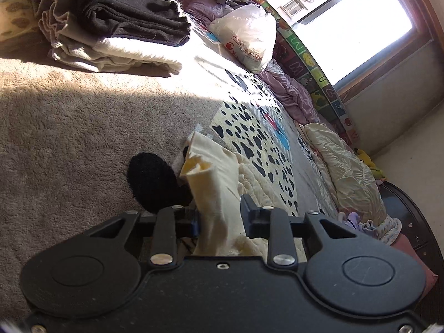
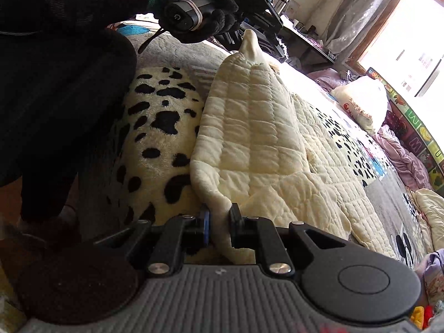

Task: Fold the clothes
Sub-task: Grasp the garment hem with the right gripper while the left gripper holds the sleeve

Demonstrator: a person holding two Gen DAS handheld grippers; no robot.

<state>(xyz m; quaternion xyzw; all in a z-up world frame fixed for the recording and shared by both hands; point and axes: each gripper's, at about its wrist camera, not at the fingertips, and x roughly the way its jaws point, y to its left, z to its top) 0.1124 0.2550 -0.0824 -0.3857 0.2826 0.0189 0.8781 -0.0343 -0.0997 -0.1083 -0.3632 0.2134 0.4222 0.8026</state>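
Observation:
A cream quilted garment (image 2: 258, 138) lies spread on the bed over a spotted blanket (image 2: 163, 122). My right gripper (image 2: 219, 219) is shut on the garment's near edge. My left gripper (image 1: 220, 216) is shut on another bunched end of the same cream garment (image 1: 213, 177), which sticks up between its fingers. In the right wrist view the left gripper (image 2: 249, 38) shows at the top in a black gloved hand (image 2: 194, 8), holding the garment's far tip lifted.
A stack of folded clothes (image 1: 111, 25) sits on the beige fleece cover (image 1: 69, 127). A white plastic bag (image 1: 247, 36), purple bedding (image 1: 291, 88) and a crumpled cream cloth (image 1: 347, 166) lie along the window side. The person's dark leg (image 2: 55, 105) is at the left.

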